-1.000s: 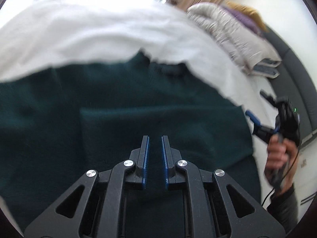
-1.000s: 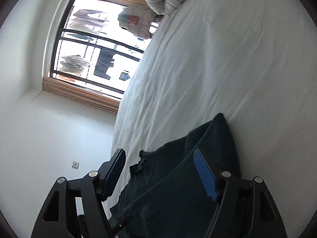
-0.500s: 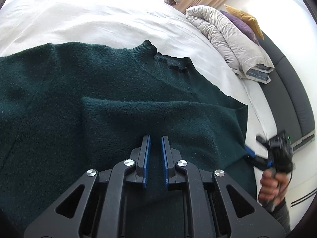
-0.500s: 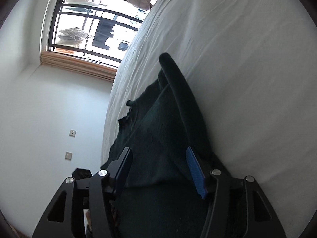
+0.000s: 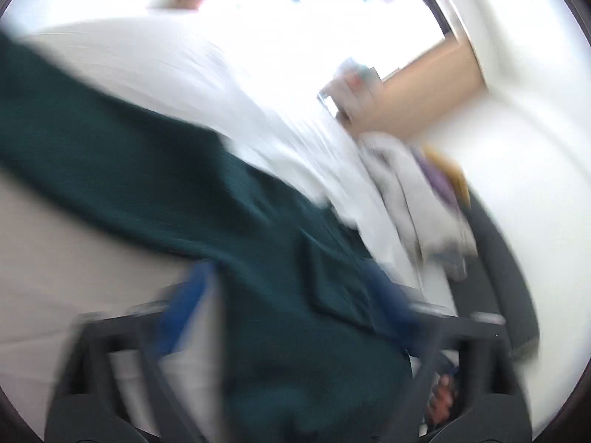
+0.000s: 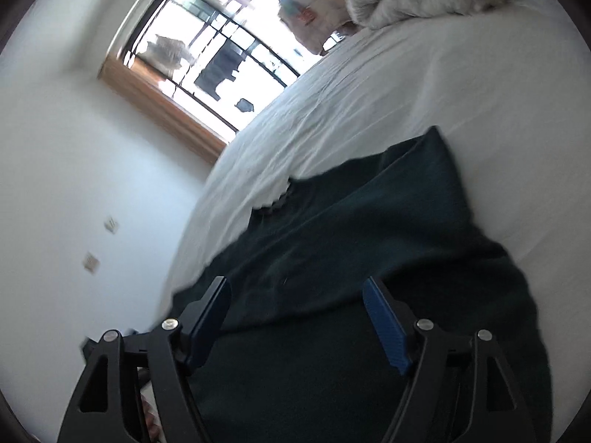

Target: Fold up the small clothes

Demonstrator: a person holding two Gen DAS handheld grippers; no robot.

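Green sweater (image 6: 369, 265) lies on white bed (image 6: 424, 92). Right gripper (image 6: 299, 317) spread wide; left gripper (image 5: 291, 306) blurred, apparently wide.

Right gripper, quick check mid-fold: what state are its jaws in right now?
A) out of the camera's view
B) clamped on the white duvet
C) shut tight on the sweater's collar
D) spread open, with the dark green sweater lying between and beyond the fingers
D: in the right wrist view the right gripper has its two blue-padded fingers spread well apart, with the dark green sweater spread on the white bed sheet between and ahead of them.
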